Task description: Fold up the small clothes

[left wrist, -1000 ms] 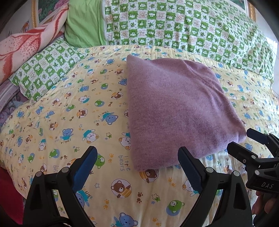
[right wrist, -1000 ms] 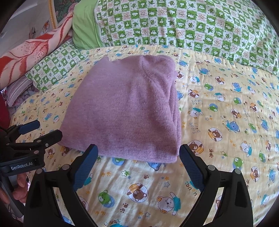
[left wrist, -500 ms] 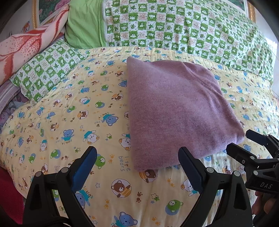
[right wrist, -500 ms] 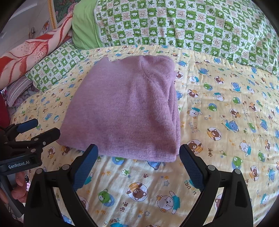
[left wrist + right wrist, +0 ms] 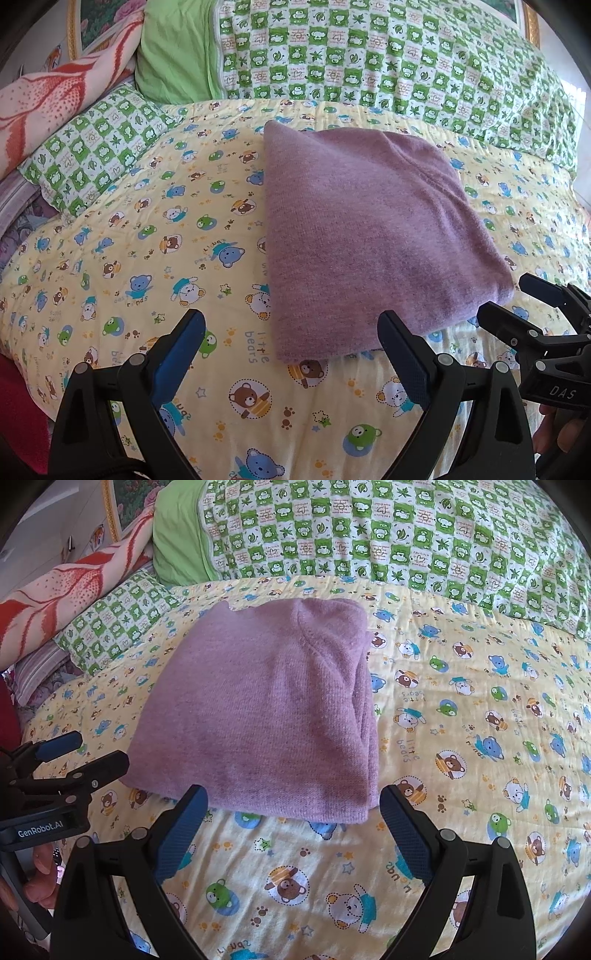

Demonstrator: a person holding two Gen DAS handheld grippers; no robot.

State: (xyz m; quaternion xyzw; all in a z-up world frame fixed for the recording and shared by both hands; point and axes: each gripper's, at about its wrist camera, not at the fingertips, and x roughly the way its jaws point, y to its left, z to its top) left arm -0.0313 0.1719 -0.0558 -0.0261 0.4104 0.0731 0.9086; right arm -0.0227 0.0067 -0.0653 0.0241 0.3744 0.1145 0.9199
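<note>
On the bed's teddy-print quilt (image 5: 155, 258), between my two tools, lies the purple knit sweater (image 5: 362, 236), folded to a thick square w/ stacked edges on its right. Left hand-held gripper (image 5: 291, 354) & right hand-held gripper (image 5: 291, 830) both spread wide, holding nothing. Looks soft, light, floppy; I'd pinch all layers at near corners, else it'll unfold.

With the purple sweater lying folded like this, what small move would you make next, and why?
Probably draw both grippers back and leave it. The purple sweater already lies as a compact folded stack on the bedspread, its edges roughly even, and the left gripper and right gripper are both open, near its front edge but holding nothing.
</note>
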